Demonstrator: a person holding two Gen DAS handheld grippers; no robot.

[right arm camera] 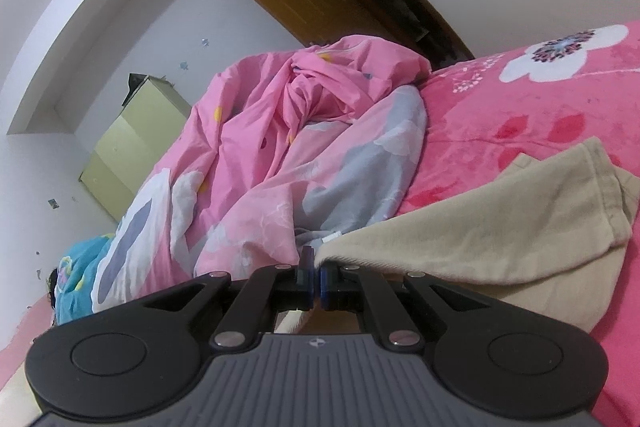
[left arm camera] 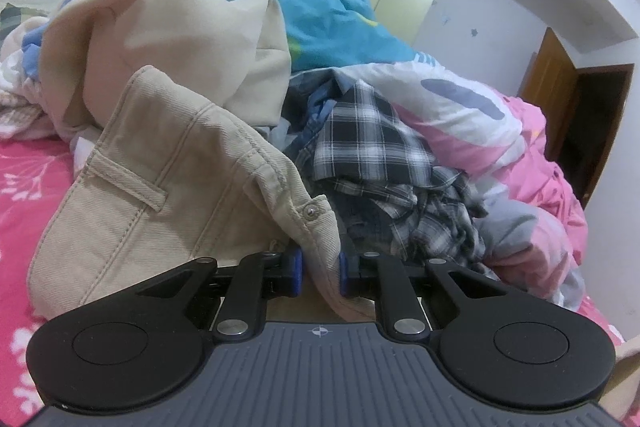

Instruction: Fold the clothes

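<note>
While the beige trousers (left arm camera: 160,187) lie across the pink bed (left arm camera: 24,187), the left hand-held gripper (left arm camera: 320,271) pinches their waistband near the metal button (left arm camera: 309,211). On the other side, the right hand-held gripper (right arm camera: 314,279) is pressed together on a thin beige fold of the same garment. A plaid shirt (left arm camera: 372,143) and pink quilt (right arm camera: 280,131) are heaped just beside.

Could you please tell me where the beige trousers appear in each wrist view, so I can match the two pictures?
Left wrist view: the beige trousers fill the left-centre, waistband clamped in the left gripper.
Right wrist view: they lie at lower right, an edge pinched by the right gripper.
Shared landmark: the pink quilt.
</note>
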